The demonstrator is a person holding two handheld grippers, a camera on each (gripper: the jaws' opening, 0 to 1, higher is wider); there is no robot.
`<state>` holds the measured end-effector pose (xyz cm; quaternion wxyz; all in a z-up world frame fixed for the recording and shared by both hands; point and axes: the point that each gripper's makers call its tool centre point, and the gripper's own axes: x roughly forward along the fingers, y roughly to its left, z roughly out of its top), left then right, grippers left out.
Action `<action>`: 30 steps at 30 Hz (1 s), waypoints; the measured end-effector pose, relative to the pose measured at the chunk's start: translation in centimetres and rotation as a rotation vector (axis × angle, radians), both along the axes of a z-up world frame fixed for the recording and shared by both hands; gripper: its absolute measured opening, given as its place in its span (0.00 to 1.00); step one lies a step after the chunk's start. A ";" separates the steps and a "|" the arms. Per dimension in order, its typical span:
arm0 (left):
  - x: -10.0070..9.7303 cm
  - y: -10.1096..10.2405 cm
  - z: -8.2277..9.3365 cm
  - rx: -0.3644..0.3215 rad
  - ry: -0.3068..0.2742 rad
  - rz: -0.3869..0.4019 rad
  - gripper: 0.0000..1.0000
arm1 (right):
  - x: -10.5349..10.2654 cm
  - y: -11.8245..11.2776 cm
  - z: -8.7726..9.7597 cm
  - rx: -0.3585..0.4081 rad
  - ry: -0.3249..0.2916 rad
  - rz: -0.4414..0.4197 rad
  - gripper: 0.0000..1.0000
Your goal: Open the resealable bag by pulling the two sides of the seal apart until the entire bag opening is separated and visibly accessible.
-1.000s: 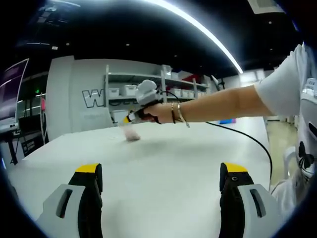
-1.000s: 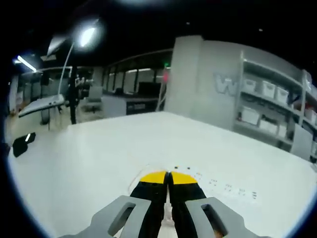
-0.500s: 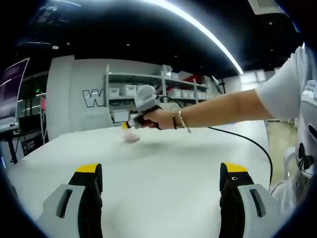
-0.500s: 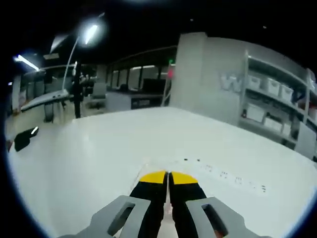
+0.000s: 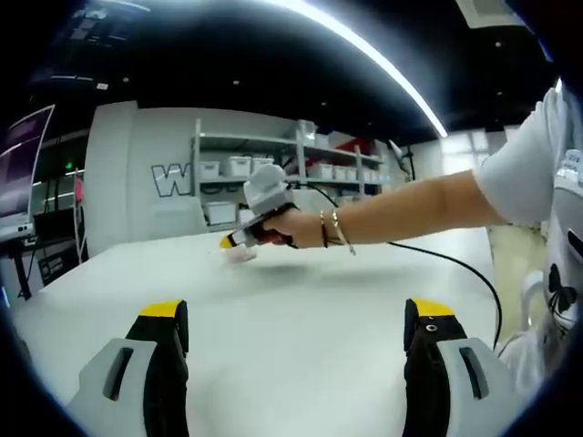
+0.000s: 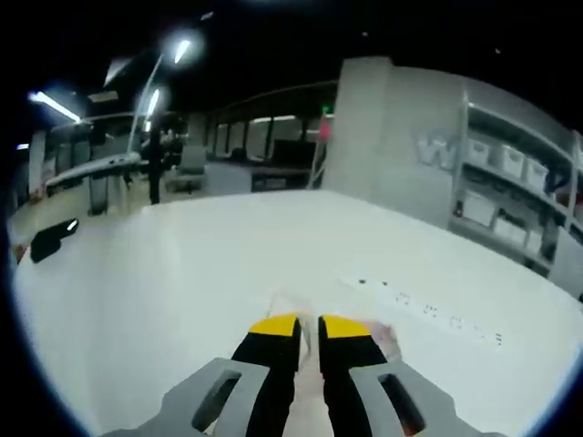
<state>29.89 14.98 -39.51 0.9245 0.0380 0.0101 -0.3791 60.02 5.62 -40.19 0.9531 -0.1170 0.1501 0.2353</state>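
Left claw [image 5: 293, 333] wide open, holds nothing. Right claw [image 6: 309, 326] nearly closed, pinching clear bag [image 6: 383, 339]. White surface [image 5: 301, 300] beneath both; shelving [image 5: 273, 164] beyond.

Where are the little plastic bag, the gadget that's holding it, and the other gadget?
resealable bag [image 6: 293, 312]: right gripper view, the clear film showing just beyond the yellow tips.
right gripper [image 6: 309, 326]: right gripper view, midway between its yellow fingertips.
left gripper [image 5: 296, 311]: left gripper view, midway between its spread fingertips.

Clear pinkish bag [image 6: 310, 341] between right jaws
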 end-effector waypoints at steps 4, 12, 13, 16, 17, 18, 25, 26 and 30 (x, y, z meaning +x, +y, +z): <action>0.0 0.0 0.0 0.000 0.000 -0.001 0.97 | -0.2 0.1 -0.2 -0.008 -0.002 0.005 0.06; 0.0 0.0 0.0 0.000 0.001 -0.001 0.97 | -0.6 0.3 0.2 -0.002 -0.011 0.021 0.12; 0.0 0.0 0.0 0.000 0.000 -0.001 0.97 | -0.7 0.3 0.2 -0.006 -0.012 0.023 0.12; 0.0 0.0 0.0 0.001 0.000 0.000 0.97 | -1.0 0.3 0.3 -0.008 -0.018 0.028 0.12; 0.0 0.0 0.0 0.001 0.000 0.000 0.97 | -1.1 0.3 0.2 -0.008 -0.018 0.030 0.13; 0.0 0.0 0.0 0.002 0.000 0.000 0.97 | -1.3 0.4 0.1 -0.008 -0.016 0.036 0.13; 0.0 0.0 0.0 0.004 -0.001 0.001 0.97 | -2.2 0.9 -0.6 -0.019 -0.004 0.063 0.15; 0.0 0.0 0.0 0.004 -0.001 0.001 0.97 | -2.2 0.9 -0.6 -0.018 -0.004 0.063 0.15; 0.0 0.0 0.0 0.004 -0.001 0.001 0.97 | -2.3 0.9 -0.5 -0.015 -0.008 0.064 0.15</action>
